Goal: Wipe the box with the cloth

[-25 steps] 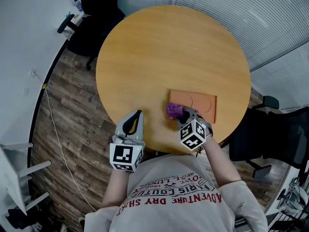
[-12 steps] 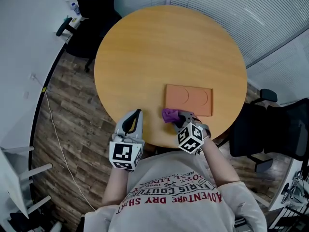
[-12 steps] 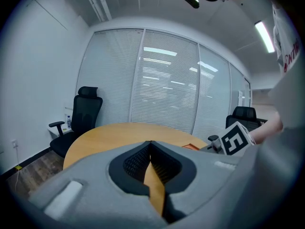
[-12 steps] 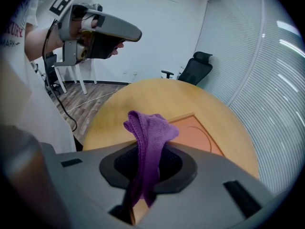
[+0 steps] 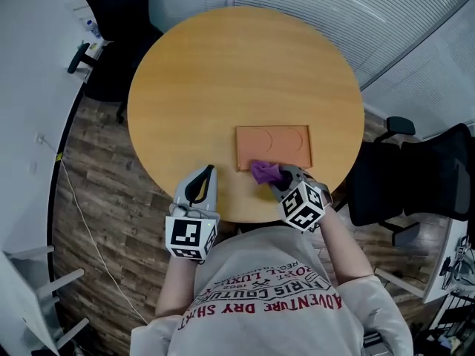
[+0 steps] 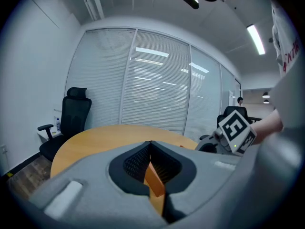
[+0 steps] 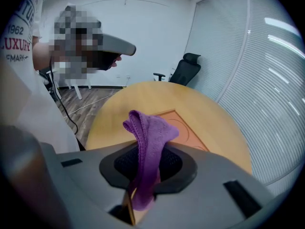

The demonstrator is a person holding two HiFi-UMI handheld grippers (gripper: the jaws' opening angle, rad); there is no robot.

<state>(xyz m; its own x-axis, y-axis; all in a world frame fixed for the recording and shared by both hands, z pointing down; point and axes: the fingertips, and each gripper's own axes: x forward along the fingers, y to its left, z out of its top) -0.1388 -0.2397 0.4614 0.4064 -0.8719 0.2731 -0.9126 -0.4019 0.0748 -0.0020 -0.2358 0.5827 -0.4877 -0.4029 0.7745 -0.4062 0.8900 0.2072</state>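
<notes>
A flat orange box (image 5: 273, 145) lies on the round wooden table (image 5: 223, 73), near its front edge. A purple cloth (image 5: 264, 172) rests at the box's near edge, and my right gripper (image 5: 277, 175) is shut on it. In the right gripper view the cloth (image 7: 148, 130) stands up from between the jaws, with the box (image 7: 185, 128) just beyond it. My left gripper (image 5: 205, 176) hovers at the table's front edge, left of the box. Its jaws are shut with nothing in them (image 6: 150, 144).
One black office chair (image 5: 111, 21) stands at the far left and another (image 5: 423, 176) at the right of the table. A cable (image 5: 82, 199) runs over the wood floor on the left. Window blinds (image 5: 356, 13) line the far side.
My right gripper has dragged the cloth from the box's near-left corner to its near edge and a little to the right. The left gripper has stayed where it was. The head view has shifted.
</notes>
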